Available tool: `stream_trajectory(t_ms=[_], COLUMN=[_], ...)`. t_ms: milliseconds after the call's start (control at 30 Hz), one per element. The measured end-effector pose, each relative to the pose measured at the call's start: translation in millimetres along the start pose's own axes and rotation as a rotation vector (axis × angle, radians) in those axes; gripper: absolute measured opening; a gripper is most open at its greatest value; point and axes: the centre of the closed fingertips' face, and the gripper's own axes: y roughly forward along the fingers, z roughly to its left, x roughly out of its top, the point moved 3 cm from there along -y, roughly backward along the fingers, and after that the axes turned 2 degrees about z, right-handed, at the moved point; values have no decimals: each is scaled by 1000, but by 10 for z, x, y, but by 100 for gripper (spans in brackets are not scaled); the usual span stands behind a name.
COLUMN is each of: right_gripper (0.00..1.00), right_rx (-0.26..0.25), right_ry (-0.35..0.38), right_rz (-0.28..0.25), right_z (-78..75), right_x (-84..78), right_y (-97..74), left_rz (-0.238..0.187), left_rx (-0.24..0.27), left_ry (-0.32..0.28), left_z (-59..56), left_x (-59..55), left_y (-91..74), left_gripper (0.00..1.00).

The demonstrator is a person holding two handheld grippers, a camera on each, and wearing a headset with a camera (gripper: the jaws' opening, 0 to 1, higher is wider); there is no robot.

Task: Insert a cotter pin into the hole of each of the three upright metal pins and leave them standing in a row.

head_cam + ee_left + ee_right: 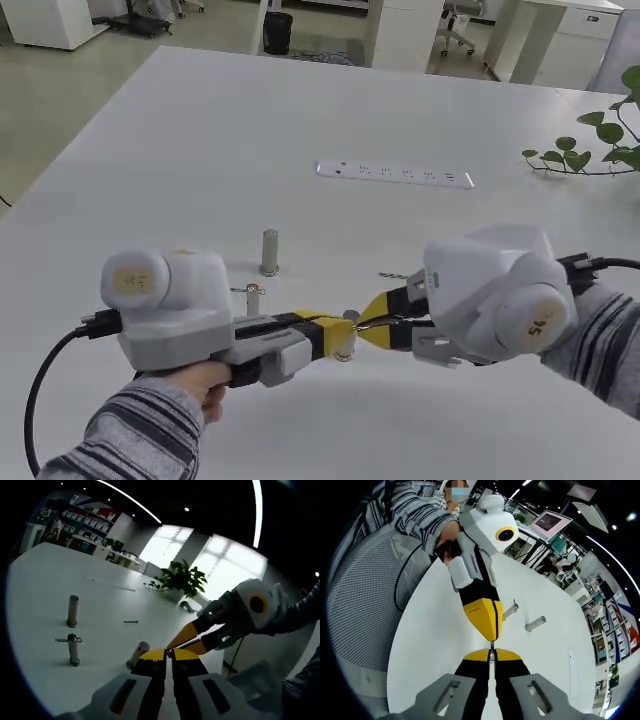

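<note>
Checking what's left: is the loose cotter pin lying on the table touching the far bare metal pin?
Apart: the left gripper view shows bare tabletop between the loose cotter pin and the far metal pin.

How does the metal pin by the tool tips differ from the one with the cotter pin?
The near metal pin leans; the middle metal pin stands upright. The middle one has a cotter pin through its top; the near one shows none. The near one sits beside the left tool; the middle one stands alone on the table. Both are short grey pins.
</note>
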Motion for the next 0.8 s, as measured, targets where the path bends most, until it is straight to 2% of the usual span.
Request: stream_trajectory(t_ms=[100,233,467,700,800], right_gripper=[0,0,0,0,0], right_rx=[0,4,34,82,111], right_ry=[9,19,96,182,199], right_rz=[0,4,5,-11,-19], right_z=[4,8,20,57,97], right_x=[-1,-15,-99,-158,-154], right_y=[5,13,4,-9,-20], left_rz=[0,5,30,43,55], left_rx=[-3,1,-13,-55,-68], left_ry=[7,101,169,262,275], left_z=[4,-11,-83,-170,-184], left_x=[-10,-14,-45,-39,-54], left_y=[-1,3,-4,-20,-22], left_gripper=[0,0,0,0,0])
